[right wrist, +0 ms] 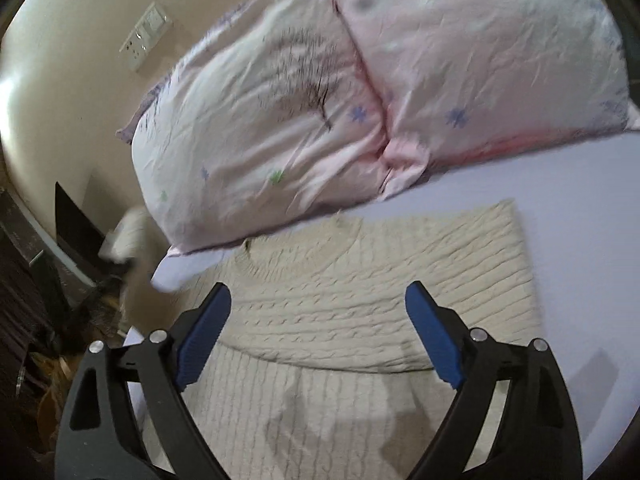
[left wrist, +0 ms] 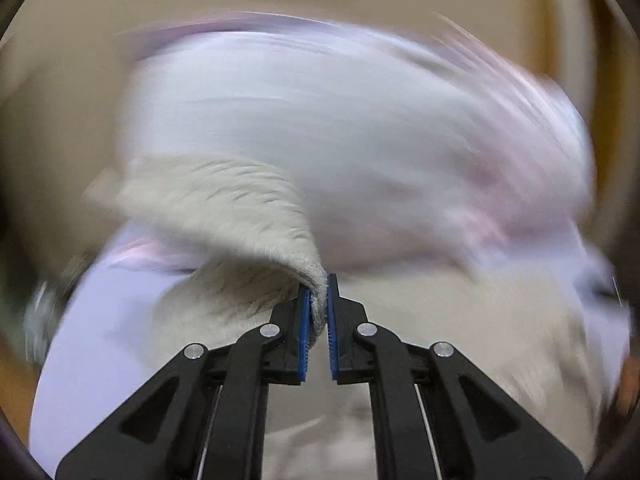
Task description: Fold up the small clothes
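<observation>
A cream cable-knit sweater (right wrist: pixel 372 288) lies on a pale lilac bed sheet (right wrist: pixel 580 240). In the right wrist view its upper part is folded over, with the fold edge running across between my fingers. My right gripper (right wrist: pixel 318 300) is open and empty, hovering just above the sweater. In the left wrist view, which is blurred by motion, my left gripper (left wrist: pixel 319 292) is shut on a lifted part of the sweater (left wrist: pixel 248 216), which arcs up and to the left above the rest of the garment (left wrist: pixel 460 320).
Two pink flowered pillows (right wrist: pixel 280 120) lie at the head of the bed, just behind the sweater. A cream wall with a switch plate (right wrist: pixel 146 36) is at the left. Dark furniture and clutter (right wrist: pixel 48 280) sit beside the bed's left edge.
</observation>
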Demonstrator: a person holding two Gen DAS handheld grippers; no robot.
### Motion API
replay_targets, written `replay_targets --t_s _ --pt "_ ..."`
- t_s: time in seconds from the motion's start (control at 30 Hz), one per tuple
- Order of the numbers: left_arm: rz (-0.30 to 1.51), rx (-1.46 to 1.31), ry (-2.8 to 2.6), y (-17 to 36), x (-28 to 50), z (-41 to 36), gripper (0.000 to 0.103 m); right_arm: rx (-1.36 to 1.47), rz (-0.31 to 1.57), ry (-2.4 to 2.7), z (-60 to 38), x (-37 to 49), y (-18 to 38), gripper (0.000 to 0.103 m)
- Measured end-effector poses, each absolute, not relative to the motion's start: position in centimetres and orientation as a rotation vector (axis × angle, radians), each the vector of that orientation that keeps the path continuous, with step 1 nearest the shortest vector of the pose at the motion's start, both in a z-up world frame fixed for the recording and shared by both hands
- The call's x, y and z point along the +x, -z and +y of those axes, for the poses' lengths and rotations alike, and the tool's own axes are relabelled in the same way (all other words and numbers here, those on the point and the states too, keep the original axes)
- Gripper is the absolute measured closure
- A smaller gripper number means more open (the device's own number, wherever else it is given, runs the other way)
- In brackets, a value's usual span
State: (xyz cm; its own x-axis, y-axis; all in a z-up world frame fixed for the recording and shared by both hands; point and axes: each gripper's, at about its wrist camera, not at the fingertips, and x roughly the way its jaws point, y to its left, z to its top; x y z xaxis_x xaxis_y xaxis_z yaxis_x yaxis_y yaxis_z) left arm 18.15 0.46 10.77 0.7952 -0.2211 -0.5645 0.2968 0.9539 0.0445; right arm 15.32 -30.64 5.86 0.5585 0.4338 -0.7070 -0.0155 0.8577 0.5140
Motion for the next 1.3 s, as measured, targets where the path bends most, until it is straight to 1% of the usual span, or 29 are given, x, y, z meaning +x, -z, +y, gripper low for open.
replay_targets --t_s 0.07,0.1,0.13,0.17,0.2,0.23,0.27,0.3,0.33,0.37,0.4,0.53,0.6,0.63,0.7,0.77,0.8,0.9,1.03,1.1,1.2,1.23,1.27,1.3 --pt "0.671 0.348 0.419 -7.1 16.6 -7.5 0.095 0.516 0.998 -0.278 -30.6 15.9 -4.4 0.014" --pt "0.706 0.424 0.471 -5.4 15.6 -9.9 0.095 0.531 1.020 -0.273 -30.7 16.1 -3.7 0.014" --pt "0.721 0.454 0.489 -4.5 14.9 -10.8 0.095 0.559 1.056 -0.261 -31.3 16.4 -2.8 0.016" --pt "0.730 0.444 0.494 -4.3 14.2 -10.7 0.095 0.582 1.076 -0.254 -31.7 16.4 -2.3 0.020" --pt "0.733 0.417 0.497 -4.5 13.8 -10.0 0.095 0.614 1.095 -0.248 -32.4 16.5 -1.7 0.023" --pt "0.731 0.375 0.490 -5.0 13.4 -8.8 0.095 0.649 1.115 -0.234 -33.2 16.6 -1.0 0.028" --pt "0.723 0.312 0.458 -5.8 12.7 -6.6 0.095 0.665 1.125 -0.224 -33.6 16.7 -0.6 0.032" --pt "0.720 0.278 0.438 -6.3 12.6 -4.9 0.094 0.687 1.132 -0.218 -34.0 16.8 -0.3 0.035" --pt "0.716 0.218 0.399 -7.0 12.1 -2.1 0.093 0.707 1.140 -0.219 -34.2 17.0 0.1 0.041" --pt "0.719 0.183 0.374 -7.3 11.8 -0.7 0.090 0.725 1.149 -0.227 -34.3 17.2 0.4 0.045" --pt "0.728 0.134 0.329 -7.5 11.0 1.7 0.086 0.735 1.155 -0.235 -34.2 17.4 0.7 0.046" --pt "0.775 0.014 0.223 -6.9 8.3 7.4 0.082 0.760 1.166 -0.243 -33.8 17.8 1.4 0.054" --pt "0.806 -0.079 0.209 -5.7 6.6 9.8 0.081 0.786 1.155 -0.223 -34.4 17.9 1.5 0.062" --pt "0.818 -0.115 0.207 -5.3 6.0 10.8 0.081 0.797 1.146 -0.211 -34.6 17.9 1.4 0.068" --pt "0.838 -0.177 0.210 -4.1 4.7 11.5 0.078 0.790 1.121 -0.188 -35.2 17.7 0.7 0.068" --pt "0.845 -0.193 0.217 -3.5 4.1 11.5 0.067 0.743 1.138 -0.177 -34.7 17.8 0.4 0.068" --pt "0.846 -0.194 0.224 -3.3 3.9 11.2 0.065 0.722 1.154 -0.173 -34.3 18.1 0.5 0.068" --pt "0.852 -0.201 0.247 -2.9 3.6 11.0 0.062 0.668 1.205 -0.157 -32.4 19.8 1.1 0.068" --pt "0.864 -0.183 0.229 -2.7 3.4 10.7 0.058 0.636 1.214 -0.128 -30.9 22.5 1.8 0.062" --pt "0.868 -0.180 0.226 -2.6 3.1 10.7 0.055 0.643 1.208 -0.125 -30.7 23.0 2.2 0.061" --pt "0.880 -0.200 0.221 -2.1 2.9 11.1 0.054 0.648 1.190 -0.133 -30.5 22.9 2.5 0.061" --pt "0.881 -0.208 0.221 -2.0 2.9 11.2 0.054 0.654 1.187 -0.138 -30.5 22.9 2.5 0.064" --pt "0.876 -0.212 0.222 -2.0 2.8 11.3 0.054 0.643 1.185 -0.151 -30.3 22.9 2.5 0.081" --pt "0.877 -0.217 0.222 -2.0 2.8 11.3 0.054 0.630 1.178 -0.167 -30.0 23.0 2.4 0.093"
